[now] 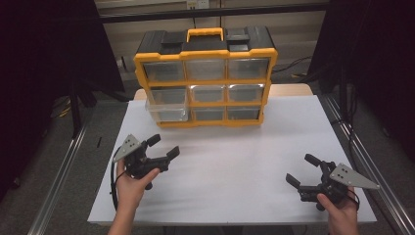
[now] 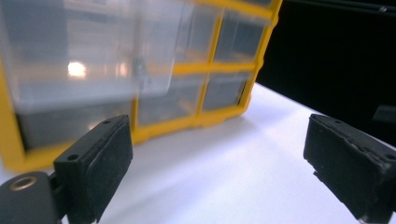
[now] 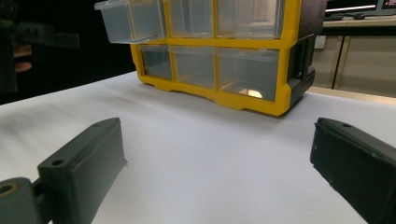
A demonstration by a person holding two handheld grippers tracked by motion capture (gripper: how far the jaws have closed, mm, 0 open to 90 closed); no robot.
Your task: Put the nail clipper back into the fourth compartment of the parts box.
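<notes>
We are holding the left hand-held gripper [image 1: 165, 146] wide open and empty, facing the pulled-out clear drawer [image 1: 166, 105] in the yellow organizer [image 1: 205, 78] at the worktop's [image 1: 235, 161] far side, lined up to reach it. The right hand-held gripper [image 1: 299, 169] is hovering, also open and empty, clear of the work.

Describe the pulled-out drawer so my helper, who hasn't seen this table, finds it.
Find the yellow and black cabinet standing at the back of the white table. Its clear drawer sits in the middle row, left column. Unlike its neighbours, it sticks out forward.
</notes>
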